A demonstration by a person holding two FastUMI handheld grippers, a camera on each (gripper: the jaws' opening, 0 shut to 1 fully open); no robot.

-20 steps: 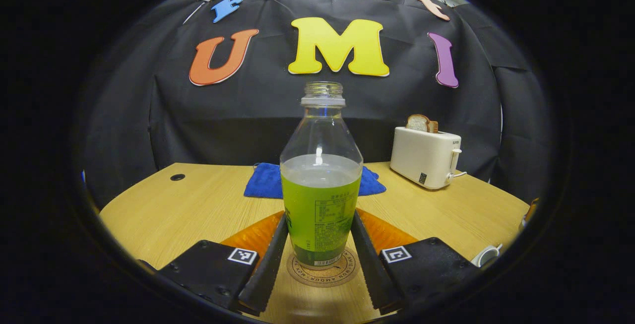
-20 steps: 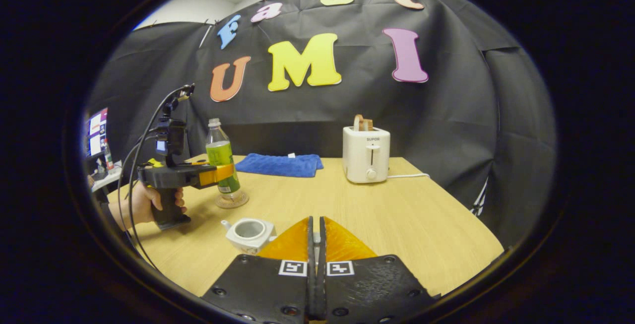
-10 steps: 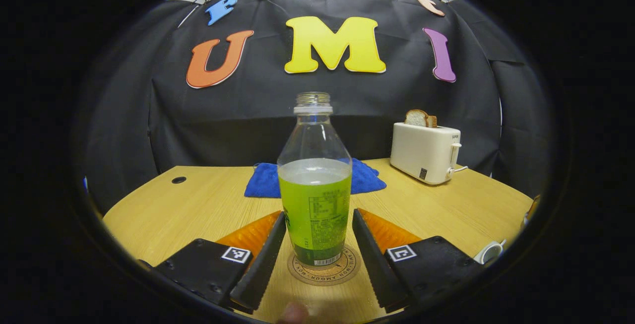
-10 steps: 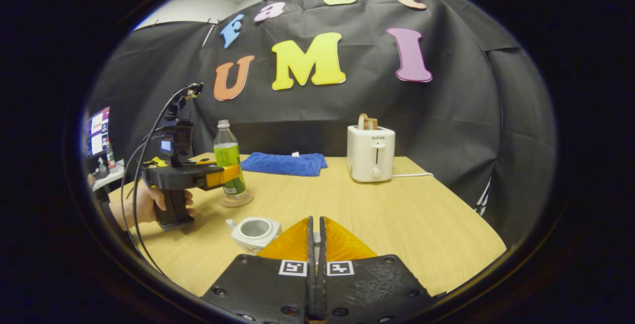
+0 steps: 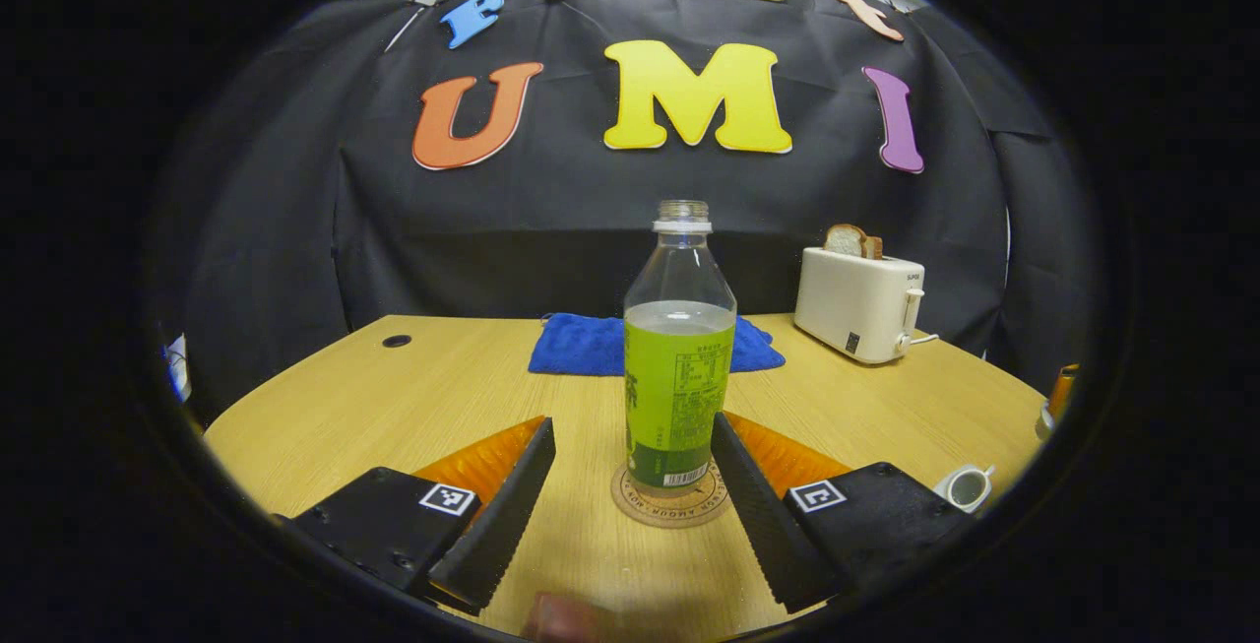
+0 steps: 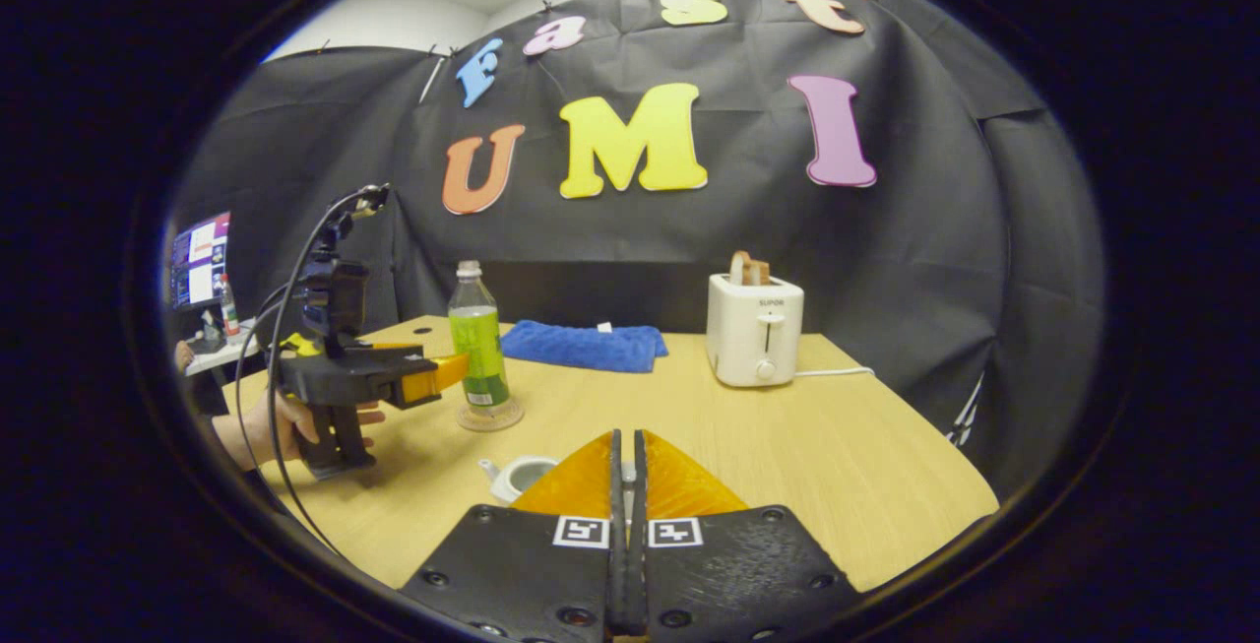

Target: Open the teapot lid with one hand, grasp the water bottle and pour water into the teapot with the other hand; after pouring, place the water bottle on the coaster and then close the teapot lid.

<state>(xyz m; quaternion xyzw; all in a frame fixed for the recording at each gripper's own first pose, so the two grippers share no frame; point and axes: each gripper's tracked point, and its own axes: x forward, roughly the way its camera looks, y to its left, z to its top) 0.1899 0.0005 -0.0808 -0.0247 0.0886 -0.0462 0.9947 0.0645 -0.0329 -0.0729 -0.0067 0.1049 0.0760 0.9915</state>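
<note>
Water bottle (image 5: 679, 367) stands upright on coaster (image 5: 671, 499), fingers apart beside it.

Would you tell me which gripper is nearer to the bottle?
Left. The left gripper is open right in front of the bottle on the coaster; the right gripper is well back, by the teapot.

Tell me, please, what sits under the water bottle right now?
A round cork coaster lies under the water bottle, on the wooden table. Its rim shows all around; its middle is covered by the bottle's base.
</note>
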